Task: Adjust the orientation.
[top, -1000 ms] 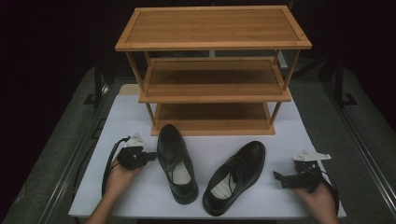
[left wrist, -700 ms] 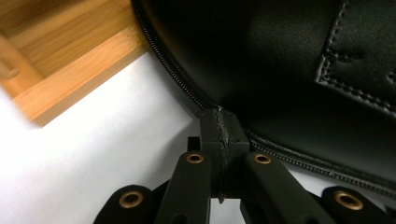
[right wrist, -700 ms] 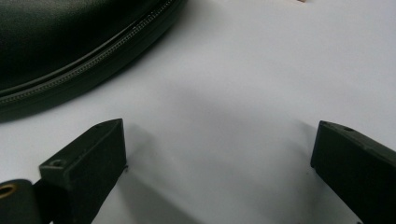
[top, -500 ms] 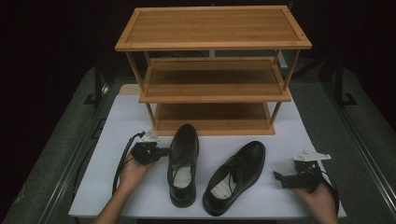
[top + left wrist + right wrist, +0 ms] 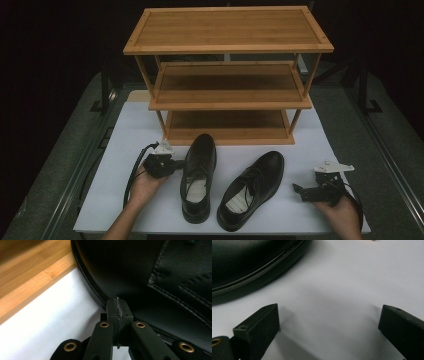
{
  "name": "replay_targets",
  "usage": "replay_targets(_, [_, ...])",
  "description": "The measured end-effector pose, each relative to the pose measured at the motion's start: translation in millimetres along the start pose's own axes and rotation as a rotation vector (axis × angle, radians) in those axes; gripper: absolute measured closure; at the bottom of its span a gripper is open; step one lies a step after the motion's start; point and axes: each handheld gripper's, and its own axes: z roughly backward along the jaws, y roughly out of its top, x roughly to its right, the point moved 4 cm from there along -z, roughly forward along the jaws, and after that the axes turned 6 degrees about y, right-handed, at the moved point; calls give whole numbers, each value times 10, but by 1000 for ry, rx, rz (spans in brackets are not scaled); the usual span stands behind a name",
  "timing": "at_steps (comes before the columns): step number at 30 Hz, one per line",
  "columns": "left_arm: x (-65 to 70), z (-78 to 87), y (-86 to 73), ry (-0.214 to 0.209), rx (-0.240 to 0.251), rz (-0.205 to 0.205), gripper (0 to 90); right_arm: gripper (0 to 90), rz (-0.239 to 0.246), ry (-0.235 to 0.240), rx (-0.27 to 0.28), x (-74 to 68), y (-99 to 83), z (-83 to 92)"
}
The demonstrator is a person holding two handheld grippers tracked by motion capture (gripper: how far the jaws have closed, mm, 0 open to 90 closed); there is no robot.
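Just in front of the wooden rack (image 5: 227,75), on the white tabletop (image 5: 130,135), I have two black leather shoes. Its three slatted shelves are pale, bamboo-like wood with raised edges. The left shoe (image 5: 198,175) lies with its toe toward the rack's bottom shelf and its heel toward me; the right shoe (image 5: 252,187) sits beside it, angled, toe pointing up and to the right. Both are smooth, faintly glossy lace-ups with rounded toes, pale insoles and a stitched welt along the sole (I can read no brand or writing on either).

My left gripper (image 5: 176,164) is on the far side of the left shoe from the right one, its jaws pressed together with nothing between them and their tips up against the shoe's side. In the left gripper view the joined tips (image 5: 118,312) meet the shoe's leather (image 5: 140,270) just above the ribbed welt, with the rack's wood at upper left.

My right gripper (image 5: 299,193) rests on the tabletop right of the right shoe, apart from it, jaws spread wide and empty.
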Motion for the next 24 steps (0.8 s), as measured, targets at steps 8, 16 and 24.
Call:
replay_targets(8, [178,142,-181,-65,-21,5,900,28,0,0,0,0,0,0])
replay_targets(16, [326,239,-212,-82,-14,-11,900,28,1,0,1,0,0,0])
replay_targets(24, [347,215,-203,-99,-3,-11,900,28,1,0,1,0,0,0])
